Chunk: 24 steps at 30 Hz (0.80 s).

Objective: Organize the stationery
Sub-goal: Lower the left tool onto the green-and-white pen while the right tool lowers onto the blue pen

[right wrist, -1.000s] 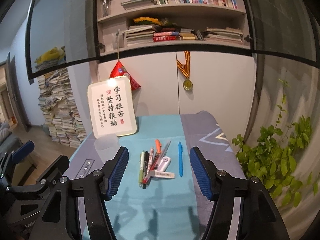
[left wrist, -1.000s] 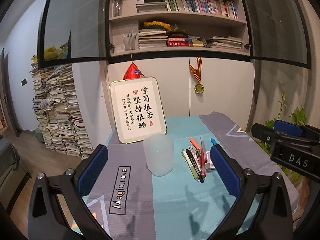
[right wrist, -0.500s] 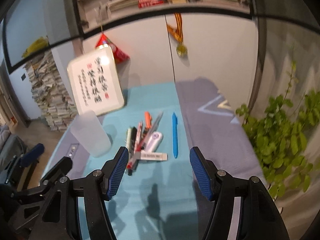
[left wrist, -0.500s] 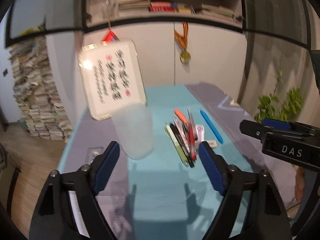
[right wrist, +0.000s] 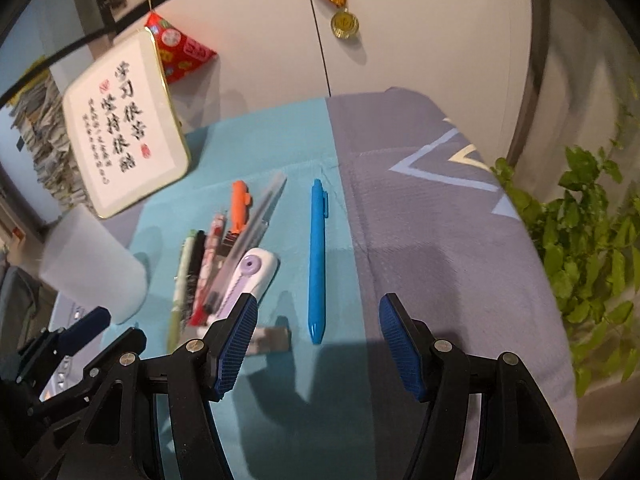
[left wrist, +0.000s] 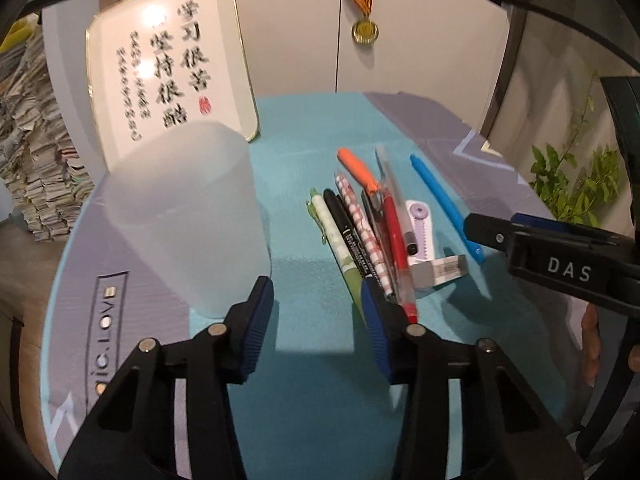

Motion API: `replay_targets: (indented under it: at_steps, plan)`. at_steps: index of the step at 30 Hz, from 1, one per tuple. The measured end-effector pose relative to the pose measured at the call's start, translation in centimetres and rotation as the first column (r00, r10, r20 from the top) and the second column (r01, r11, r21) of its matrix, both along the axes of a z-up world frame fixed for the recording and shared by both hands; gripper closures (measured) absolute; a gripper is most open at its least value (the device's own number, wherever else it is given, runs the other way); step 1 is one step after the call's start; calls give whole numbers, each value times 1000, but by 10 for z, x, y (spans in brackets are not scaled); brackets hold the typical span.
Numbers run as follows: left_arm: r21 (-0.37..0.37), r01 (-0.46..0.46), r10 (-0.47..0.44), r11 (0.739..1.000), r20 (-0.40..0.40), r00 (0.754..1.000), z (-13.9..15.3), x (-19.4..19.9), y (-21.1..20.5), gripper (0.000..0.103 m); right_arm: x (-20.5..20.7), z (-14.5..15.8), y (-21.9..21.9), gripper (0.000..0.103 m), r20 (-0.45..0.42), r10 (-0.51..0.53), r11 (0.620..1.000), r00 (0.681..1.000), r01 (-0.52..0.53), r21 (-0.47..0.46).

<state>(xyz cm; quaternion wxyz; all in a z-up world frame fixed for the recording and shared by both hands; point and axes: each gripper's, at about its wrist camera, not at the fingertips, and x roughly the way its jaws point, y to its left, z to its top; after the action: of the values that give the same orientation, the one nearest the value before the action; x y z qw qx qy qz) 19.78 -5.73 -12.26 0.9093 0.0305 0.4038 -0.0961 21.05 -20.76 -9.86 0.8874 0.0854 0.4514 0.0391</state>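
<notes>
A frosted plastic cup (left wrist: 188, 216) (right wrist: 92, 264) stands upright on the left of the table. To its right lies a bundle of several pens (left wrist: 360, 232) (right wrist: 208, 256), with an orange marker, a purple correction tape (left wrist: 420, 228) (right wrist: 252, 276) and an eraser (left wrist: 440, 272) (right wrist: 268, 340). A blue pen (left wrist: 444, 204) (right wrist: 317, 256) lies apart, further right. My left gripper (left wrist: 316, 292) hovers between cup and pens; its jaws are closing with nothing between them. My right gripper (right wrist: 318, 304) is open above the blue pen's near end, not touching it.
A framed calligraphy board (left wrist: 168, 68) leans at the back of the table behind the cup. The table wears a teal and grey cloth (right wrist: 420, 216). A green plant (right wrist: 592, 240) stands off the right edge, paper stacks (left wrist: 32, 152) off the left.
Both grippers have come down and tipped toward the table, closer to the cup and pens. The left jaws have narrowed a lot; the right jaws keep the same width.
</notes>
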Motion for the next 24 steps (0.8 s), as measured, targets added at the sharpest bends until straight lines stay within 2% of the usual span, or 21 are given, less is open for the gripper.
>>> replay_targets:
  at_steps: [6,11,14,17,18,19,20,21,24]
  plan:
    - [-3,13,-13,1000,-26,1000,-9,12,-2,61,17,-19,2,37,-54,13,1000,998,-15,-28]
    - [10,24,-24,1000,-25,999,-8,13,-6,61,18,-21,4,39,-46,16,998,999,-19,-63]
    - [5,40,-39,999,-42,998,-9,16,-11,61,19,-22,8,44,-37,24,993,999,-28,-118]
    - [19,35,-34,999,-42,999,-9,21,-16,61,18,-24,10,58,-16,27,985,1000,-29,-168]
    - [19,33,-32,999,-44,999,-10,22,-16,62,19,-24,9,67,-11,27,986,1000,-29,-164]
    - [11,34,-34,999,-49,998,-10,23,-16,68,18,-23,7,76,-6,21,986,1000,-22,-167]
    - [-1,34,-34,999,-55,998,-10,24,-16,76,19,-23,5,81,-3,17,986,1000,-17,-167]
    - [-7,35,-36,999,-60,998,-10,24,-15,79,19,-23,3,86,-2,10,986,1000,-10,-164]
    - [-5,30,-30,1000,-67,997,-10,20,-11,81,19,-23,-2,89,0,5,990,1000,-5,-144]
